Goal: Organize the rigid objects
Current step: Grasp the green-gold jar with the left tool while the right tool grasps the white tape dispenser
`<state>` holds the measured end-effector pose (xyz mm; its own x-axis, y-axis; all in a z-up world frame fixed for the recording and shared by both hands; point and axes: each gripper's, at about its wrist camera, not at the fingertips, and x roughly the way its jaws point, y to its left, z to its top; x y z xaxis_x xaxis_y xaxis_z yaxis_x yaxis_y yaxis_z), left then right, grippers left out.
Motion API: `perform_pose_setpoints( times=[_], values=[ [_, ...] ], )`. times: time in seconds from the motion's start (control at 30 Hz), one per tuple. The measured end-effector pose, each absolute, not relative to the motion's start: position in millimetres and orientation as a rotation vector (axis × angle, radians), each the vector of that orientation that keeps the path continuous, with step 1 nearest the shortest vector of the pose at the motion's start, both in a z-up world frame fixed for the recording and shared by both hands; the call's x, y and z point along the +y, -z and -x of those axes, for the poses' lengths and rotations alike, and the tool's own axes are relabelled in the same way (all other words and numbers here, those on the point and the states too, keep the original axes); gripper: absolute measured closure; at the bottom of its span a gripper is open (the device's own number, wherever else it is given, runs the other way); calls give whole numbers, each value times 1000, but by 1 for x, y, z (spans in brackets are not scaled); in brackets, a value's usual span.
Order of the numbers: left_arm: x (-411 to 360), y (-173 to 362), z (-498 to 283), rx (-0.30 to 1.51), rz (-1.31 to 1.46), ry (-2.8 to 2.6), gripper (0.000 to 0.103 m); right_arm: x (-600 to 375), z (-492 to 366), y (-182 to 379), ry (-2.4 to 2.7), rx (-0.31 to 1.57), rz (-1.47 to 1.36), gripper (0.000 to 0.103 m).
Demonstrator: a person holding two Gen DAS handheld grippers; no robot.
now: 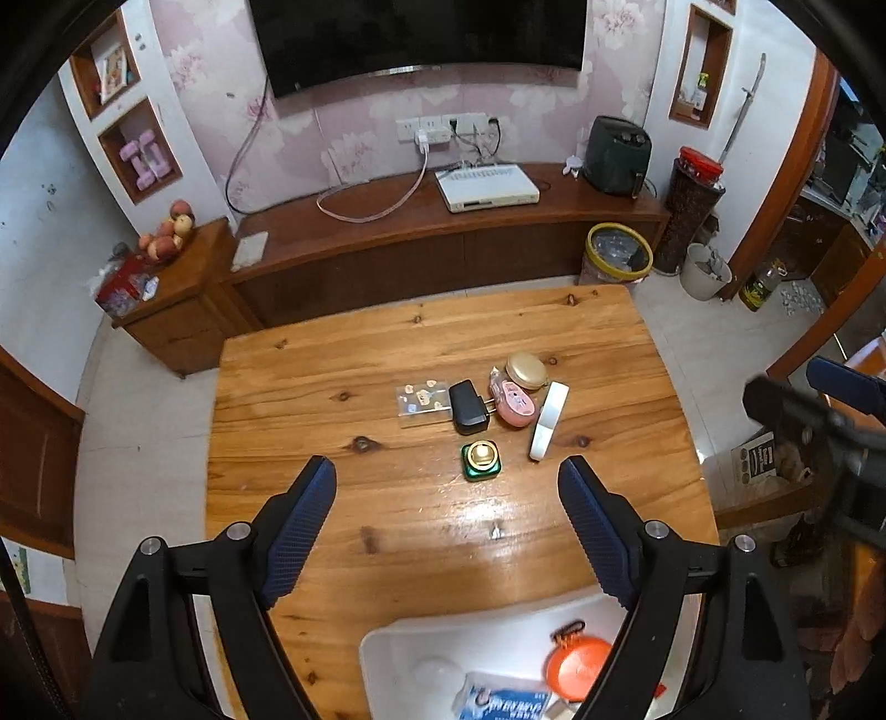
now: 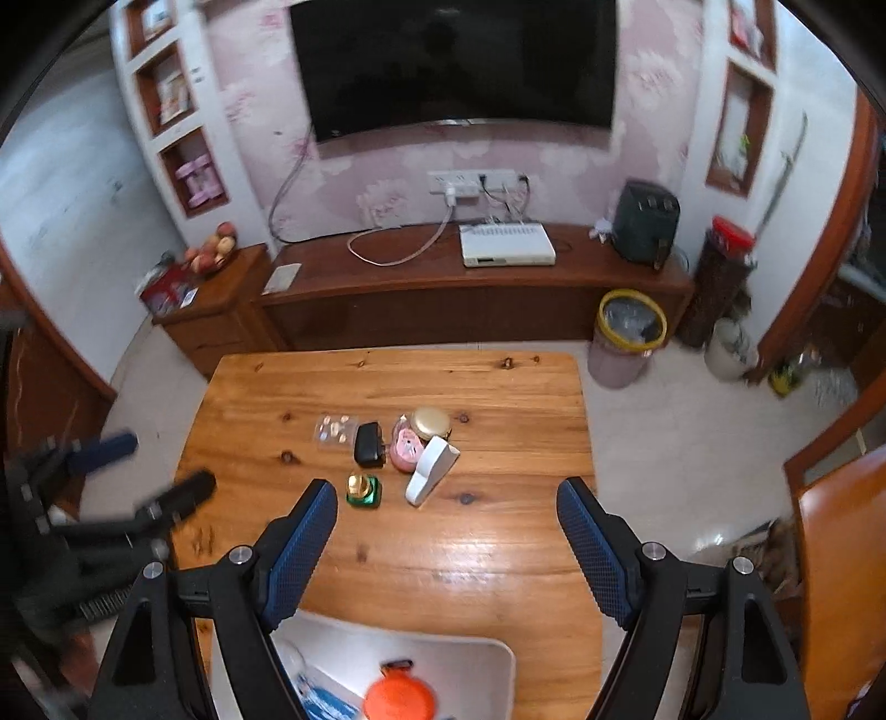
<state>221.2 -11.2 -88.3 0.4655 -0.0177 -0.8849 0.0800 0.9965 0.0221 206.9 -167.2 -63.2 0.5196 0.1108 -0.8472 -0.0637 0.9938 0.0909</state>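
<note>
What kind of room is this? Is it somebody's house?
Most likely a living room in a home. A big television hangs on flowery wallpaper above a long wooden TV cabinet, and a low wooden table stands in front of it.

The wooden table [image 1: 343,354] carries a small cluster of things near its middle, and the square green bottle with a gold cap [image 1: 480,458] serves as the landmark. Behind it lies a black plug adapter [image 1: 468,407], touching a clear flat plastic case [image 1: 423,405] on that adapter's left. Behind and right of the bottle lie a pink oval case [image 1: 515,403] and a gold oval compact [image 1: 526,370], touching each other. Just right of the bottle stands a white rectangular box [image 1: 548,421], tilted. The left gripper [image 1: 446,481] hangs over the table just in front of the bottle, jaws wide apart and empty. Nearer still sits a white plastic tray [image 1: 387,648] holding an orange round disc [image 1: 578,667] and a blue-and-white packet [image 1: 501,703]. The right gripper [image 1: 808,387] shows at the right edge.
</note>
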Motion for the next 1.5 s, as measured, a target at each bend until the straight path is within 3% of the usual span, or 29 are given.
perform_pose_setpoints(
  times=[0.53,0.73,0.8,1.03,1.2,1.5],
  values=[
    [-18,236,-290,1295,20,1,18,-148,-312,218,-23,1304,-194,22],
    [-17,265,-296,1332,29,-31,18,-146,-334,260,19,1370,-249,24],
    [-15,273,-298,1342,40,-41,18,-143,-341,275,33,1399,-246,33],
    [-12,275,-301,1323,93,-36,16,-141,-350,301,74,1443,-249,44],
    [-16,279,-304,1336,96,-30,17,-146,-353,316,80,1483,-282,76],
    [-16,295,-306,1382,135,-56,18,-150,-342,319,74,1483,-303,81]
  ],
)
